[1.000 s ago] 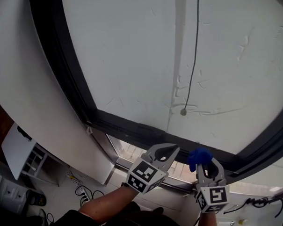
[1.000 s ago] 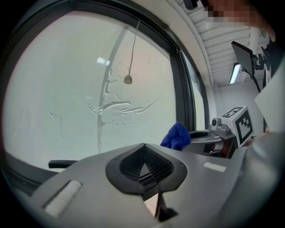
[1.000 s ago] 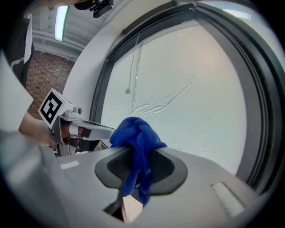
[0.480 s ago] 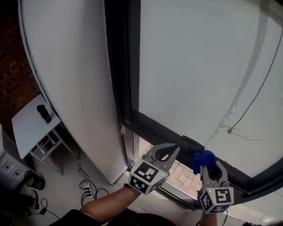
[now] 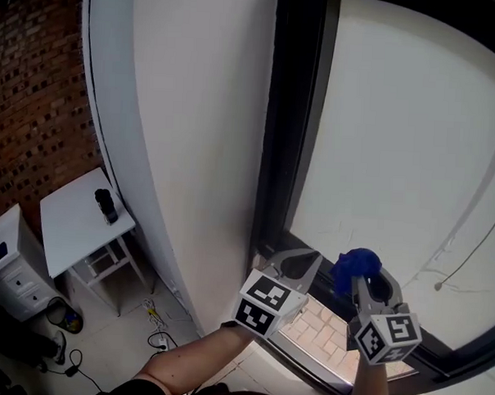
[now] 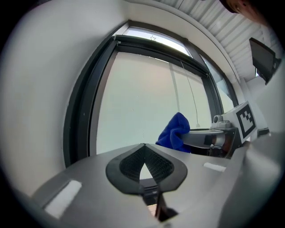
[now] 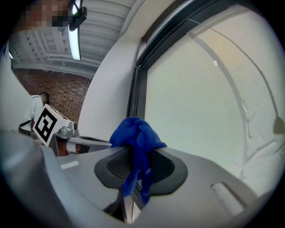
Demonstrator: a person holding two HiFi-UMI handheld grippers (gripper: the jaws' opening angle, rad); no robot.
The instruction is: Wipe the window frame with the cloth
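Recorded at 6 o'clock in the head view: left gripper (image 5: 292, 260), jaws pressed together on nothing, below the dark window frame (image 5: 288, 121) that runs up toward 12 o'clock. Found at 5 o'clock: right gripper (image 5: 367, 281) clamped on the blue cloth (image 5: 356, 263), which is bunched above the jaw tips and not seen touching the frame. Judged soft, light and limp, liable to fold or creep out under pressure; best gripped deep in the bundle, leaving a padded wad forward for wiping.
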